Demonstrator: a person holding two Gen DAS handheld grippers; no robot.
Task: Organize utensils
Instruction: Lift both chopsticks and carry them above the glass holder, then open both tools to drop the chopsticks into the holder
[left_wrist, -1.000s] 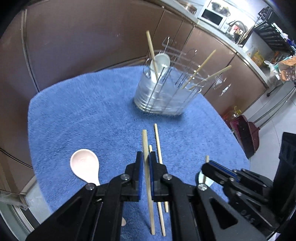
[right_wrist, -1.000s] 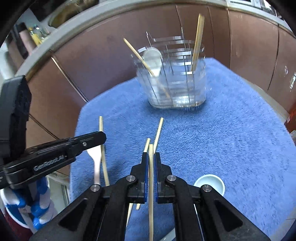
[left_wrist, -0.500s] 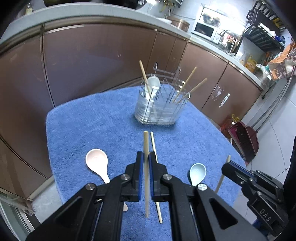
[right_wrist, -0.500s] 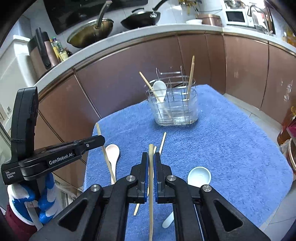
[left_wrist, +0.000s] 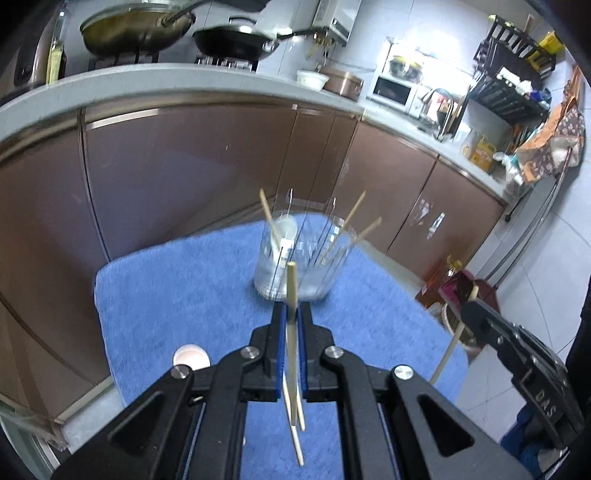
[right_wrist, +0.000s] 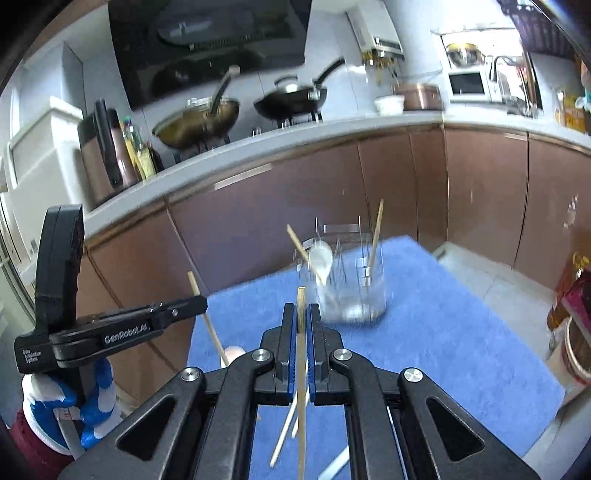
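My left gripper (left_wrist: 291, 310) is shut on a wooden chopstick (left_wrist: 291, 282), held lifted above the blue towel (left_wrist: 166, 288). My right gripper (right_wrist: 301, 308) is shut on a second chopstick (right_wrist: 301, 295), also in the air. Ahead of both stands the clear utensil holder (left_wrist: 306, 266) with a wire frame, holding a white spoon (right_wrist: 320, 258) and three chopsticks. Two loose chopsticks (right_wrist: 284, 432) lie on the towel under the grippers. A pink spoon (left_wrist: 190, 356) lies at the left. The right gripper (left_wrist: 469, 310) shows in the left wrist view, the left gripper (right_wrist: 199, 304) in the right wrist view.
A hand in a blue and white glove (right_wrist: 88, 398) holds the left gripper. Brown cabinets (left_wrist: 184, 177) and a grey counter (left_wrist: 184, 79) with pans stand behind the towel. A white spoon handle (right_wrist: 336, 463) lies near the front edge. Bottles (right_wrist: 576, 291) and tiled floor are to the right.
Both grippers have risen off the towel, each carrying its chopstick. The holder and towel now look smaller and farther below, and the counter has come into view.
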